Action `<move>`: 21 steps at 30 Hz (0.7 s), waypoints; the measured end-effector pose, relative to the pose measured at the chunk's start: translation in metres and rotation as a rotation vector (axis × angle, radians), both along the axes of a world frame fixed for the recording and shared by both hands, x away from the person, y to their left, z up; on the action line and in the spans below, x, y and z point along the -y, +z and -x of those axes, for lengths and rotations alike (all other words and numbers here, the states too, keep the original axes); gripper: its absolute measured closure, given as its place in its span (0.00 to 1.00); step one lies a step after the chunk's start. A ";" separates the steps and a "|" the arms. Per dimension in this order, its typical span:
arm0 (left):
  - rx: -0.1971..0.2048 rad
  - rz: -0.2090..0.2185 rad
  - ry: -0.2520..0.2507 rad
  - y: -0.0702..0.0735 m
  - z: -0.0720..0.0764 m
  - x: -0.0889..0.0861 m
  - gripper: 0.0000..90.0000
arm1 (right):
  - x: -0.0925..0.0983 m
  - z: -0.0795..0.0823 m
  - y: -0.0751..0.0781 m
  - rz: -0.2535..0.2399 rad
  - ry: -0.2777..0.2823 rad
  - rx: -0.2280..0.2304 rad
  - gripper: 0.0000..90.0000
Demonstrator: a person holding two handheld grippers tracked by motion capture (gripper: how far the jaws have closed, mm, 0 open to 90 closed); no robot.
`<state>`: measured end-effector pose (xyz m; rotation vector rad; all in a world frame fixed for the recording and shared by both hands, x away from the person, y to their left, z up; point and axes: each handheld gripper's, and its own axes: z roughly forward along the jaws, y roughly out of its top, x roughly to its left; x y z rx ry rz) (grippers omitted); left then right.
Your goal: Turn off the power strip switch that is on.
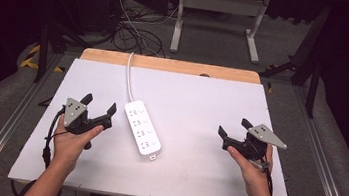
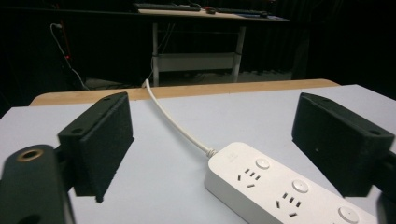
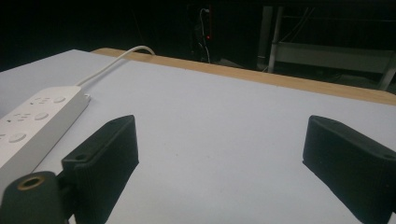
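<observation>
A white power strip (image 1: 143, 128) with several sockets and round switches lies left of the middle of the white tabletop (image 1: 196, 106), its white cord (image 1: 129, 75) running off the far edge. My left gripper (image 1: 99, 105) is held just left of the strip, jaws open and empty; in the left gripper view the strip (image 2: 285, 186) lies ahead, nearer the right jaw. My right gripper (image 1: 234, 128) hovers open over bare table at the right, nothing between its jaws. The strip (image 3: 32, 123) shows at the left edge of the right gripper view.
A wooden strip (image 1: 171, 65) borders the table's far edge. Beyond it, cables (image 1: 130, 32) lie on the floor beside a white desk frame (image 1: 218, 12). Metal rails (image 1: 321, 161) run along both sides of the table.
</observation>
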<state>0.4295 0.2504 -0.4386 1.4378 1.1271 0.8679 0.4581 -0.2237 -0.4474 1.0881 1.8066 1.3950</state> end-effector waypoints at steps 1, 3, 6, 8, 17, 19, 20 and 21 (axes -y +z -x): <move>0.004 0.001 0.003 0.000 0.000 0.000 0.18 | 0.000 0.000 0.000 -0.002 0.000 -0.001 0.12; 0.006 0.002 -0.001 0.000 0.000 -0.001 0.22 | -0.001 0.000 0.000 -0.002 -0.002 -0.002 0.12; 0.006 0.008 -0.009 0.001 0.001 -0.002 0.28 | -0.001 0.000 -0.001 -0.001 0.004 -0.008 0.13; 0.003 0.015 -0.029 0.001 0.001 -0.003 0.38 | -0.001 0.000 -0.001 0.001 0.006 -0.012 0.13; -0.032 0.035 -0.102 0.005 0.004 -0.009 0.70 | 0.000 -0.001 0.000 -0.012 0.004 -0.024 0.13; -0.068 0.065 -0.123 0.008 0.007 -0.012 0.79 | -0.001 -0.001 -0.001 -0.004 0.004 -0.022 0.12; -0.068 0.065 -0.123 0.008 0.007 -0.012 0.81 | -0.001 -0.001 -0.001 -0.004 0.004 -0.022 0.12; -0.085 0.069 -0.126 0.008 0.007 -0.013 0.83 | -0.001 -0.001 -0.001 -0.001 0.002 -0.023 0.12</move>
